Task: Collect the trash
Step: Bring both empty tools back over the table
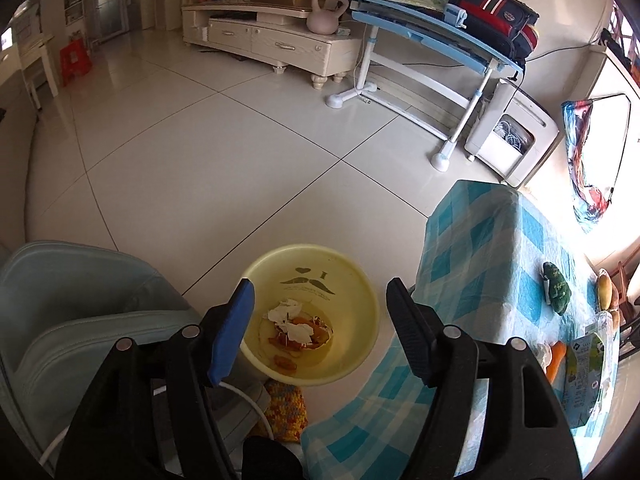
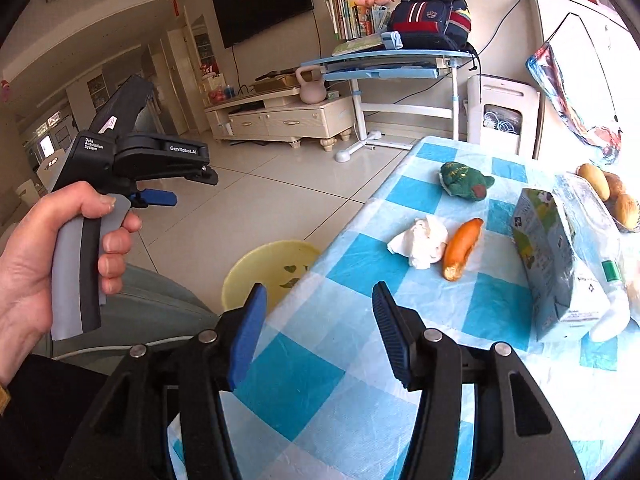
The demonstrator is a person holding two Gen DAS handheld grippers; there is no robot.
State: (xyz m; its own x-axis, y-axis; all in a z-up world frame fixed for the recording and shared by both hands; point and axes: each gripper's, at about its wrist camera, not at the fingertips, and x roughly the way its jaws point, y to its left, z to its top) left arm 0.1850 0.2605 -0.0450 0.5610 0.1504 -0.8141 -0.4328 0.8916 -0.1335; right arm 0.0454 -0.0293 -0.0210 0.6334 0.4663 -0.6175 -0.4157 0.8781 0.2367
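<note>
Surface (image 2: pixel 320 360), blue-and-white checked cloth, right of scene. Yellow bin (image 1: pixel 352 264) on the floor at its near-left edge, holding tissue and orange peel (image 1: pixel 296 326). Milk carton (image 2: pixel 548 264), far right. Orange peel piece (image 2: pixel 462 248) beside crumpled tissue (image 2: pixel 420 242), mid-surface. My left hand-held gripper (image 1: pixel 320 300) above the bin, parted, empty; my right hand-held gripper (image 2: pixel 320 308) over the surface's near edge, parted, empty

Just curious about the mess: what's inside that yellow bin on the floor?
Inside the yellow bin lie crumpled white tissue and orange peels. Anything beneath them is covered.
</note>
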